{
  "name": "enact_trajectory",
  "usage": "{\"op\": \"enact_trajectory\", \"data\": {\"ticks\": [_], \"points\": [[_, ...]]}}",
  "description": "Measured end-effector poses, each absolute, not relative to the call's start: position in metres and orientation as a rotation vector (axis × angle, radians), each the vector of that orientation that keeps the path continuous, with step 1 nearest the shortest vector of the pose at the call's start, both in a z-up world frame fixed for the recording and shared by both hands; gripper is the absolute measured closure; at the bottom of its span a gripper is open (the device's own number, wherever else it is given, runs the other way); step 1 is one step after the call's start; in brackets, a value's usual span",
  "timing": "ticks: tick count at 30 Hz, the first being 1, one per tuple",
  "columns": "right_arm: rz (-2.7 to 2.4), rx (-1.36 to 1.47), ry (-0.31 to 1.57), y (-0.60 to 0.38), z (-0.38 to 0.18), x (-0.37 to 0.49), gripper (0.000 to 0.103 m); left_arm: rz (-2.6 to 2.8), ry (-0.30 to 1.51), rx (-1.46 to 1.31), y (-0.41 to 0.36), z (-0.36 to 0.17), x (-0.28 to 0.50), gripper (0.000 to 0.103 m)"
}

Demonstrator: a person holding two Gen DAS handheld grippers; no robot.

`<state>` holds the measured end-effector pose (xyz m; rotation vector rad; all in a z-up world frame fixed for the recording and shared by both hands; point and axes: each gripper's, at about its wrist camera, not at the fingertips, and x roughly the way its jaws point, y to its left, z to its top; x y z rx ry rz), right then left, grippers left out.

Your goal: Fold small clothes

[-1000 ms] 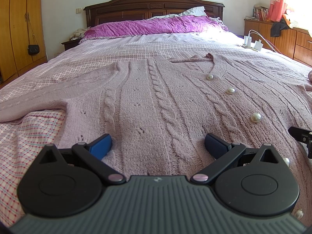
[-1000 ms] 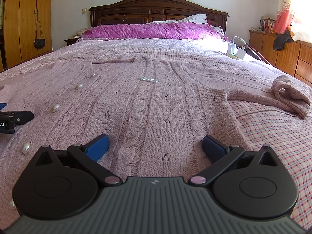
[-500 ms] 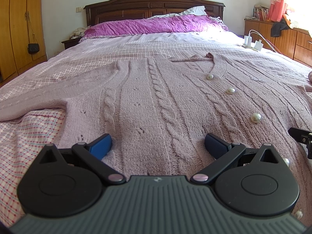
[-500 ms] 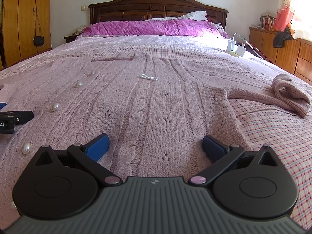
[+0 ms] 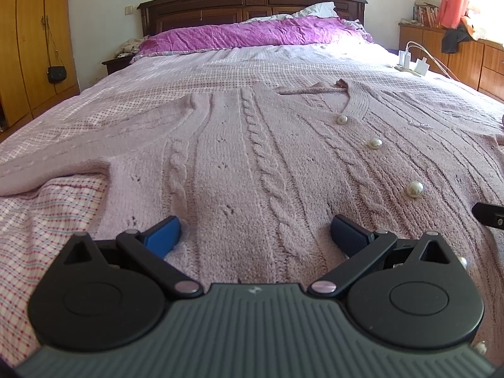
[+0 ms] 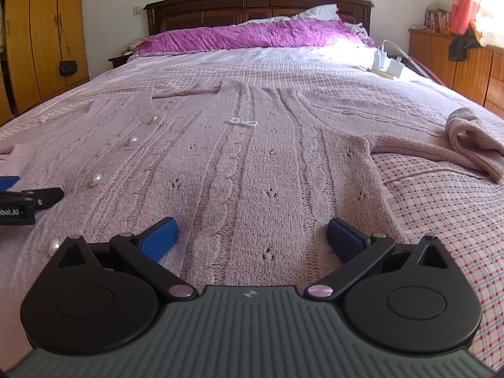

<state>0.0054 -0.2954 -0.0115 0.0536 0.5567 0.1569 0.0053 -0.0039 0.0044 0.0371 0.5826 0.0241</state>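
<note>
In the left wrist view, a soft pink cable-knit cardigan with round pearl buttons (image 5: 252, 163) lies flat on a big bed with a pink checked cover (image 5: 41, 217). The cardigan runs long-ways up the bed. Its bottom edge is close to the camera and its neck points away, toward the dark brown wooden headboard (image 5: 252, 3) and the shiny purple pillow cover (image 5: 252, 33). One sleeve stretches out to the left across the bed. The pearl buttons (image 5: 414, 189) go in a line up the right side. The left gripper (image 5: 255, 231) is spread wide, with its two blue fingertips (image 5: 163, 234) down on the knit near the bottom edge, far apart from each other. It holds nothing. A black bit of the other tool pokes in at the right edge.

In the right wrist view, the same cardigan fills the middle, again with its neck far away and its bottom edge near. The right gripper (image 6: 252, 236) is spread wide too, blue fingertips (image 6: 343, 237) on the knit, holding nothing. The right sleeve (image 6: 472, 145) goes out to the right, and its end is bunched up in a lump. A tiny string of little beads (image 6: 243, 122) sits on the chest. White plugs with a white cord (image 6: 387, 63) lie near the far right side of the bed. A brown wooden cupboard (image 6: 41, 31) stands on the left with a small black bag (image 6: 68, 67) hanging on it.
</note>
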Motion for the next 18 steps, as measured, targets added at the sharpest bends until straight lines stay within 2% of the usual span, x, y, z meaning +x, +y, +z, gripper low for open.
{"op": "enact_trajectory", "data": {"ticks": [9, 18], "points": [[0.267, 0.118, 0.546, -0.335, 0.030, -0.004, 0.000, 0.025, 0.628, 0.044, -0.004, 0.010, 0.009, 0.000], [0.070, 0.147, 0.512, -0.416, 0.048, 0.019, 0.001, 0.028, 0.621, 0.051, -0.006, 0.006, 0.010, 0.000]]}}
